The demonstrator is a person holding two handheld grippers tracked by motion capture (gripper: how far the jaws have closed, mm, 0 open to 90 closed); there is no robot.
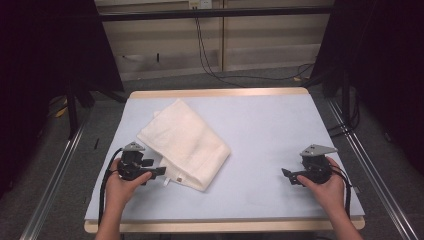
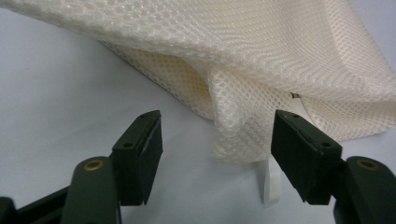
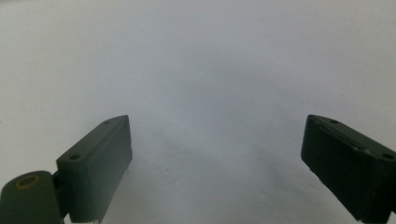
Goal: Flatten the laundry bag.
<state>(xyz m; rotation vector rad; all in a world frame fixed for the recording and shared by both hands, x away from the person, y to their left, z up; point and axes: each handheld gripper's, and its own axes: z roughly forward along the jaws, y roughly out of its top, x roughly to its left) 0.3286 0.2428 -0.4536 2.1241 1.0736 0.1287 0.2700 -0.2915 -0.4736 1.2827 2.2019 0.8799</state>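
Towel, cream-white, waffle-textured, folded into a rough rectangle [image 1: 184, 143], lies diagonally on the left half of the pale blue-grey counter [image 1: 270, 130], one corner pointing toward the person's left hand [image 1: 121, 186]. A small white tag [image 2: 271, 183] sticks out beneath that near corner and lies flat on the counter.

Left gripper [image 1: 159, 172]: held low at the towel's near corner, jaws pointing toward the cloth. In the left gripper view [image 2: 217, 140] a raised fold of the corner stands between the two black jaws; gaps show on both sides, so the pads do not press on it. Jaws parted, nothing grasped. The right-hand jaw in that view sits just above the tag.

Right gripper [image 1: 286, 173]: held in the person's right hand [image 1: 327, 187] near the counter's right front area, well apart from the towel, jaws pointing left toward the counter's middle. Right gripper view [image 3: 217, 149]: jaws spread wide over bare counter surface, released, nothing between them.

Black cables trail from both grippers back along the forearms.
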